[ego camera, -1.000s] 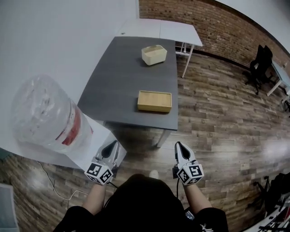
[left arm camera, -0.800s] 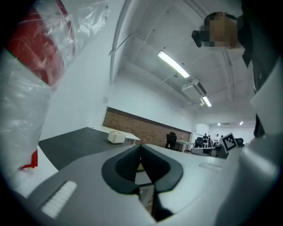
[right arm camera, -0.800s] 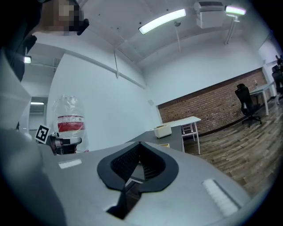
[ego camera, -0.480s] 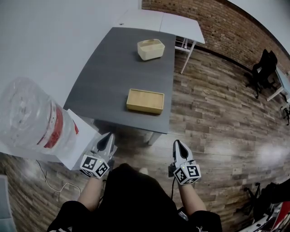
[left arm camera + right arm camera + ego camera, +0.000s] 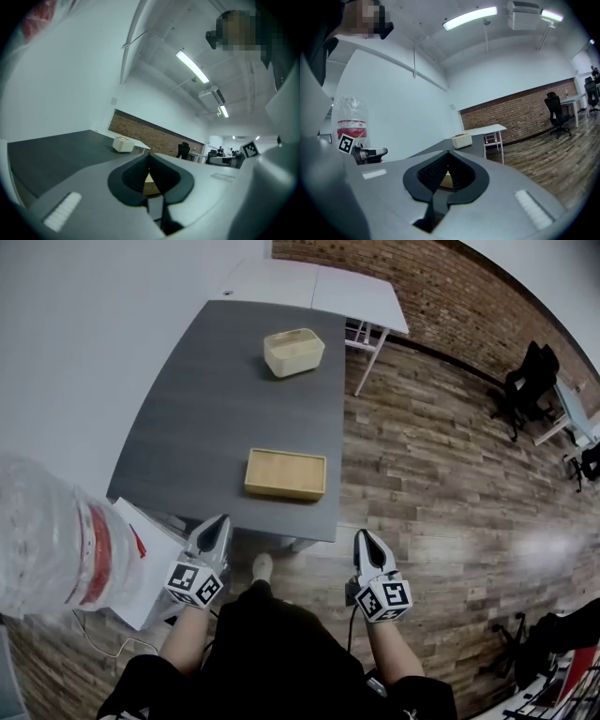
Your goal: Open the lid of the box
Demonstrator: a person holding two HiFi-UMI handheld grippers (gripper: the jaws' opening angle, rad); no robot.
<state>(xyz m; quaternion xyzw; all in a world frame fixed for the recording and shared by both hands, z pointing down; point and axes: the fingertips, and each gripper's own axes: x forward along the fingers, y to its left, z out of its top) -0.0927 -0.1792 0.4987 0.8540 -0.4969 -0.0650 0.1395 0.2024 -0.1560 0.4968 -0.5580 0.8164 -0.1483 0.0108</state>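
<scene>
A flat wooden box (image 5: 286, 473) with its lid on lies near the front edge of the dark grey table (image 5: 197, 418). It shows as a sliver of tan through the jaws of the left gripper (image 5: 149, 153) and of the right gripper (image 5: 448, 151). In the head view the left gripper (image 5: 223, 519) and the right gripper (image 5: 361, 534) hover short of the table's front edge, both shut and empty, tips pointing at the box. The left one is at the table's front edge, the right one just past its front right corner.
A cream open container (image 5: 293, 352) stands at the table's far end. A white table (image 5: 319, 285) adjoins behind it. A water dispenser bottle (image 5: 47, 540) on a white stand is close at the left. Office chairs (image 5: 525, 390) stand at the right on the wood floor.
The person has walked toward the table: the box and table now lie nearer both grippers, and the water bottle has slid toward the left edge of the head view. Both jaws stayed shut.
</scene>
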